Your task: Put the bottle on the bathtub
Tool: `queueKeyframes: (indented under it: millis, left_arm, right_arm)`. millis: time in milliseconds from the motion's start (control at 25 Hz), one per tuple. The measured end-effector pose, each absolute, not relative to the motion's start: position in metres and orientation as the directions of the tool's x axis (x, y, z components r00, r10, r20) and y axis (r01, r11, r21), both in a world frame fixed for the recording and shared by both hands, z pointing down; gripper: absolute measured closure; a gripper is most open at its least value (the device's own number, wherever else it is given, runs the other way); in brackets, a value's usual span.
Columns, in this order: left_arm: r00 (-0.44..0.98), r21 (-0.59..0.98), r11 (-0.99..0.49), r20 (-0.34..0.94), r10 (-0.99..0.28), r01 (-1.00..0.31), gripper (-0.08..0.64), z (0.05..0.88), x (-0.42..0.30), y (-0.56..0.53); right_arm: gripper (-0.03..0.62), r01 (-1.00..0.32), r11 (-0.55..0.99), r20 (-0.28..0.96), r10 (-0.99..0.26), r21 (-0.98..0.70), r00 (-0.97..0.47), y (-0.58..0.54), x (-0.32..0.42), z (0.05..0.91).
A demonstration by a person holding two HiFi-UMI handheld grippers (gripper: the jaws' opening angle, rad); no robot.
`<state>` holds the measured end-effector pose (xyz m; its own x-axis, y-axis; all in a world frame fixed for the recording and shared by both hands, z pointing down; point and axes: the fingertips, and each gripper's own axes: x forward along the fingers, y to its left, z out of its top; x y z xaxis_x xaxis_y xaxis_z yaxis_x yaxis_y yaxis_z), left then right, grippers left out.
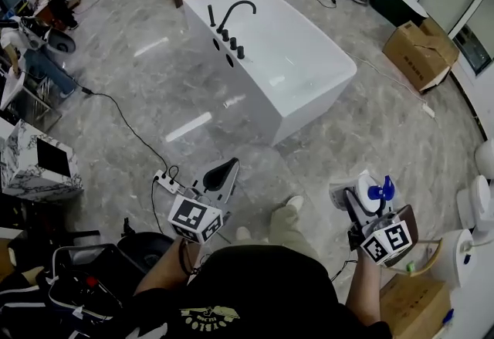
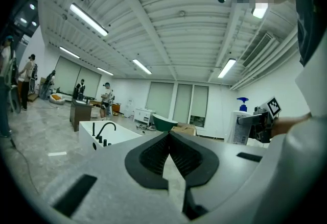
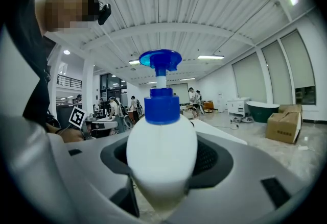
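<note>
So the white pump bottle (image 3: 161,151) was squeezed between the jaws of the right gripper (image 1: 361,205), grabbed round its fat body with the blue pump head pointing up. I'd guess that grip was chosen so it could be set down standing without regripping.

It was held low at the person's right side, well apart from the white bathtub (image 1: 239,90), which sat ahead across the grey floor. So the carry looked barely started, with the placing not yet done.

The left gripper (image 2: 171,154) had its 2 jaws pressed together at the tips with nothing between them, and it hung on the left side. It probably had no job here.

The ledge by the black faucet (image 1: 231,17) looked like the widest flat bit of the rim, so to me that seemed the safest landing spot. The narrow edges could tip a top-heavy bottle.
</note>
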<state>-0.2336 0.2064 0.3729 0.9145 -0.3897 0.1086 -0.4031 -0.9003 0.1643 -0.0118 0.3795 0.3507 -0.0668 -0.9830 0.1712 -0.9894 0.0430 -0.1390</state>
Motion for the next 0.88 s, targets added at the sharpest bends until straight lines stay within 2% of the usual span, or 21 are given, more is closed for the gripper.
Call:
queueKeyframes:
  millis: [160, 520, 880]
  left_arm:
    - [0.896, 0.16, -0.883, 0.134, -0.424, -0.442, 0.551, 0.375, -0.23, 0.185]
    - [0.866, 0.037, -0.872, 0.153, -0.477, -0.487, 0.551, 0.372, -0.18, 0.147]
    - [0.835, 0.075, -0.838, 0.169, -0.524, -0.541, 0.551, 0.384, -0.132, 0.105]
  right_arm:
    - [0.324, -0.987, 0.064, 0.161, -0.983, -0.149, -0.088, 0.356, 0.002, 0.354]
    - [0.324, -0.975, 0.13, 0.158, -0.975, -0.179, -0.159, 0.288, 0.06, 0.368]
    - [0.324, -0.966, 0.19, 0.175, -0.959, -0.178, -0.221, 0.234, 0.114, 0.369]
